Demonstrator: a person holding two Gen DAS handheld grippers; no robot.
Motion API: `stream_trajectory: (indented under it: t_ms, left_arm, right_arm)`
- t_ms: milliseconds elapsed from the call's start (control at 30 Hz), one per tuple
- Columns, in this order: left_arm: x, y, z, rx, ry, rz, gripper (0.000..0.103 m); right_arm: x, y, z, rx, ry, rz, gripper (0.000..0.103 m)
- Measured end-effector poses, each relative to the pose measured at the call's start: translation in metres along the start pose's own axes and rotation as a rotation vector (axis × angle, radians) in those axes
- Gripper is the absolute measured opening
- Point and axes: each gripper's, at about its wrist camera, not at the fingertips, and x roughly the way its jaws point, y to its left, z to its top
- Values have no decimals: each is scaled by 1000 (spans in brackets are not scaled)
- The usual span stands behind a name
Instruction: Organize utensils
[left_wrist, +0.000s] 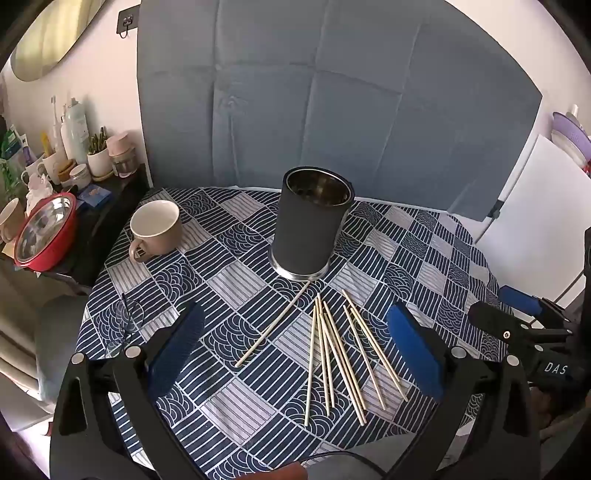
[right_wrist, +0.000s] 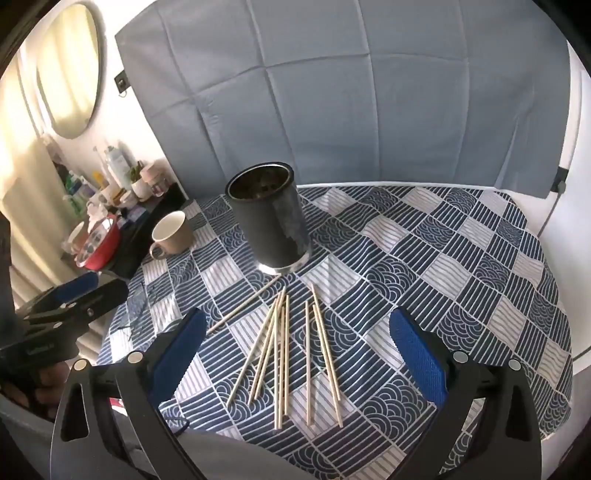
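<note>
Several wooden chopsticks (left_wrist: 341, 350) lie loose on the patterned tablecloth, fanned out in front of a dark cylindrical utensil holder (left_wrist: 312, 229) that stands upright and looks empty. One chopstick (left_wrist: 273, 325) lies apart to the left. My left gripper (left_wrist: 295, 350) is open and empty, held above the chopsticks. In the right wrist view the chopsticks (right_wrist: 284, 350) and the holder (right_wrist: 271, 218) show too, and my right gripper (right_wrist: 299, 354) is open and empty above them. Each gripper shows at the edge of the other's view.
A beige mug (left_wrist: 157, 229) stands left of the holder. Clear eyeglasses (left_wrist: 127, 325) lie near the table's left edge. A side shelf at the left holds a red bowl (left_wrist: 46, 232), jars and bottles. A grey cloth backdrop (left_wrist: 332, 103) hangs behind the table.
</note>
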Motion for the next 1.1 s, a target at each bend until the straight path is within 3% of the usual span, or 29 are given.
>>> stream_trajectory:
  t_ms: [1100]
  left_arm:
    - [4,-3,0,18,23,5,97]
  right_arm:
    - [3,0,-3,-6,13,11,95]
